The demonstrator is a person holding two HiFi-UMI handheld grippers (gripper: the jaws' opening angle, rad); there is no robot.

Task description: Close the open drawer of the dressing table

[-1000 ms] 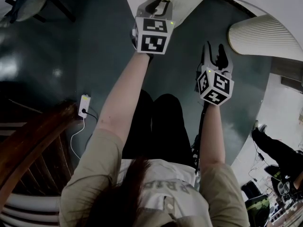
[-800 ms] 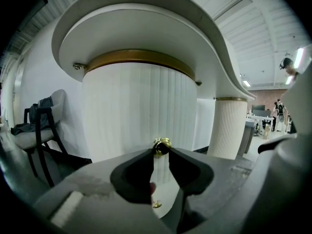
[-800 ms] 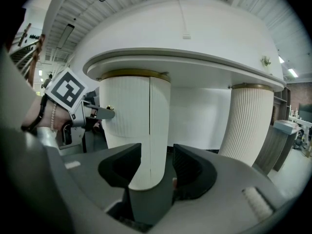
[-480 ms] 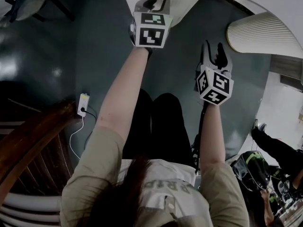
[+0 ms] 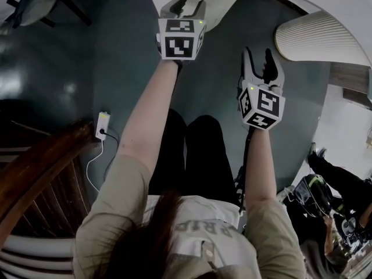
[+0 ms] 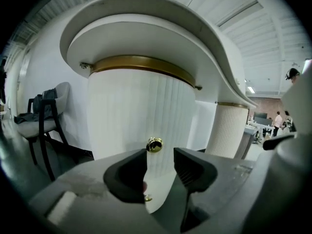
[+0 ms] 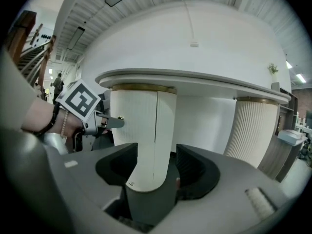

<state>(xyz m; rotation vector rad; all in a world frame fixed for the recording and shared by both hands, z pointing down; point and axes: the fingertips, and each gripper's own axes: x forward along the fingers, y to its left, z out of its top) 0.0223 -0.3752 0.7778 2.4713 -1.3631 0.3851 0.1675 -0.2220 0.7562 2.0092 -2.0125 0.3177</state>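
Observation:
The dressing table's white ribbed drawer front curves under a gold band, with a small gold knob on it. My left gripper points at that knob; its jaws are opening, and the knob sits just beyond the tips with no pad pressing on it. In the head view the left gripper is at the top against the white front. My right gripper hangs lower right over the dark floor, its jaws opening with nothing between them. The right gripper faces the same column.
A second ribbed pedestal stands to the right under the tabletop. A dark chair is at the left wall. A wooden rail and a power strip lie at lower left. People stand at lower right.
The left jaws have spread apart off the knob. The right gripper has risen a little and its jaws stand wider. Both arms otherwise stay put.

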